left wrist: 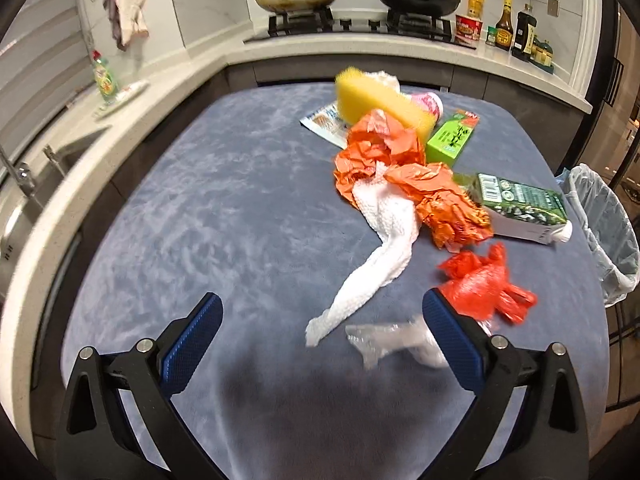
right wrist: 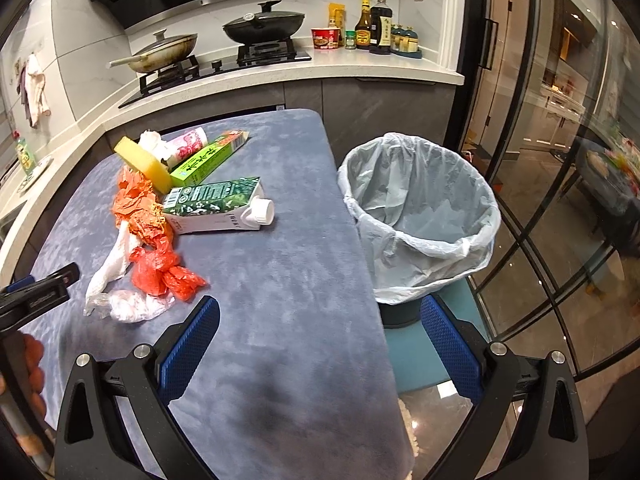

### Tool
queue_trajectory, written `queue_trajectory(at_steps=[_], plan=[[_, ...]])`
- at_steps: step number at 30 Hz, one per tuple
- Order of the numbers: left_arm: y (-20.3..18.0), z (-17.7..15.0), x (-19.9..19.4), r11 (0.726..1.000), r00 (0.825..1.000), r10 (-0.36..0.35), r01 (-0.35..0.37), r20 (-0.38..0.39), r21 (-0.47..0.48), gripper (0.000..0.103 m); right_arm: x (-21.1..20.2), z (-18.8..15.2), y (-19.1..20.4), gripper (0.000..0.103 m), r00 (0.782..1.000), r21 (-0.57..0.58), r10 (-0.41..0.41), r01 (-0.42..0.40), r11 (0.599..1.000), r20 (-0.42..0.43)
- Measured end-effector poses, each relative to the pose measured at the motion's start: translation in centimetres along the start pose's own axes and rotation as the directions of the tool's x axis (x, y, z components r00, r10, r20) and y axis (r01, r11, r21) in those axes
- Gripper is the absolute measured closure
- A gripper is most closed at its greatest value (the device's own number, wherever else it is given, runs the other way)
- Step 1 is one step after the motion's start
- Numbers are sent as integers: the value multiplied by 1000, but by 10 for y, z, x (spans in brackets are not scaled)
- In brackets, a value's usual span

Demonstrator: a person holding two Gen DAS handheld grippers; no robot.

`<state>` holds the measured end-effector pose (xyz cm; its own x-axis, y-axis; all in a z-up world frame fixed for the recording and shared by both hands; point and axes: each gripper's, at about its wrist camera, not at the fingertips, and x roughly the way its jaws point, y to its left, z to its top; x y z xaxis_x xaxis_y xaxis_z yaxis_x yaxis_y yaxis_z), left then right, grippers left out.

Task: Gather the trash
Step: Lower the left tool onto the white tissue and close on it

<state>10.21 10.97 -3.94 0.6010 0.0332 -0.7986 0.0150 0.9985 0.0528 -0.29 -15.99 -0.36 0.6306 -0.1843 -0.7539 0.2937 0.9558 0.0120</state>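
Kitchen: bench (right wrist: 280,280) under plush blue-grey cloth, stove with two lidded pans (right wrist: 256,24) behind. Trash heaped mid-bench: crumpled orange paper (left wrist: 380,152), yellow sponge (left wrist: 380,100), twisted white paper towel (left wrist: 376,248), red plastic bag (left wrist: 484,288), clear film (left wrist: 392,340), green carton (right wrist: 216,200), green box (right wrist: 208,160). Lined bin (right wrist: 420,216) just beside bench edge. Left gripper (left wrist: 322,314) wide open, empty, straddling towel tail. Right gripper (right wrist: 320,318) wide open, empty.

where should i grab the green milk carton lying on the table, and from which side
Grip the carton across its narrow body, coming from above. It lies flat on its side, cap pointing toward the bin, so the long side walls are free for the tool.
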Motion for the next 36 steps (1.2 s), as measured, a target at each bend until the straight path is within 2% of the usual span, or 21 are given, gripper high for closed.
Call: queue_trajectory(at_steps=[4, 11, 14, 16, 19, 25, 27, 30, 36], plan=[[-2, 7, 25, 999, 1000, -18, 18, -15, 28, 17, 7, 4, 10, 7, 1000, -9, -3, 3, 1000, -14], [-13, 15, 59, 994, 994, -97, 99, -56, 50, 32, 21, 10, 23, 7, 999, -13, -18, 17, 1000, -35], [-17, 17, 70, 989, 988, -134, 138, -76, 59, 49, 27, 10, 27, 7, 999, -13, -6, 6, 1000, -46], [-18, 17, 75, 982, 980, -175, 181, -93, 61, 78, 31, 10, 31, 7, 999, -19, 1, -2, 1000, -53], [-13, 16, 74, 975, 972, -212, 217, -97, 48, 93, 36, 8, 41, 7, 998, -35, 20, -22, 999, -66], [8, 10, 51, 977, 977, -207, 209, -51, 44, 98, 39, 6, 62, 8, 994, -62, 79, -84, 995, -72], [17, 8, 44, 978, 978, -202, 204, -49, 36, 98, 39, 3, 72, 11, 991, -76, 110, -116, 990, -76], [33, 0, 30, 986, 986, -163, 164, -36, 34, 98, 41, -3, 88, 13, 985, -98, 150, -158, 983, -90], [69, -13, 13, 992, 992, -123, 123, -29, -22, 98, 51, -13, 132, 20, 958, -157, 255, -274, 949, -132]])
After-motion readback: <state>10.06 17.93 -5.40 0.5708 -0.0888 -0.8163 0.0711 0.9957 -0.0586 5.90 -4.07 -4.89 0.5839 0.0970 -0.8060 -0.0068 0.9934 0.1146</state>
